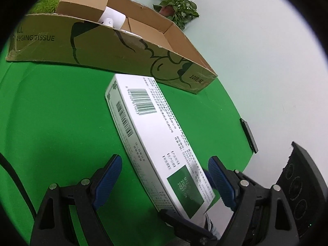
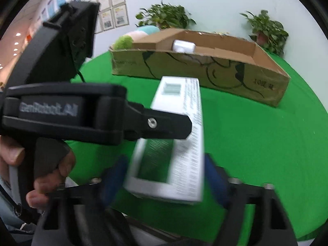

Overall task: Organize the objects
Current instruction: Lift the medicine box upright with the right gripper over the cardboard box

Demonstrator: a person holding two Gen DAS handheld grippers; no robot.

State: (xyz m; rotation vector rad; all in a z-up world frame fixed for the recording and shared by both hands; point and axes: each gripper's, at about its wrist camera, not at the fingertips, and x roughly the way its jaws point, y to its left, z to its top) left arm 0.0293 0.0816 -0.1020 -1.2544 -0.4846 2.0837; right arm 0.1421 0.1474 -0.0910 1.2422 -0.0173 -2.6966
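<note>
A long white box [image 1: 151, 137] is seen above the green cloth [image 1: 51, 112], one end between each pair of blue pads. In the left wrist view the left gripper [image 1: 164, 181] stands wide: its right pad [image 1: 220, 184] sits against the box edge, its left pad [image 1: 107, 179] is apart from it, so no full grip is shown. In the right wrist view the right gripper [image 2: 164, 177] brackets the near end of the box [image 2: 176, 143]; its pads are blurred, so contact cannot be told. A barcode, small printed text and a green patch with a date, partly read as "2027.04", are seen on the box. "GenRobot.AI" is read on the left gripper's body, held by a hand [image 2: 41, 174]. Behind lies a cardboard carton [image 1: 114, 47] marked "TISSUE", a white item [image 1: 111, 19] inside. Potted plants [image 1: 177, 8] stand beyond.
</note>
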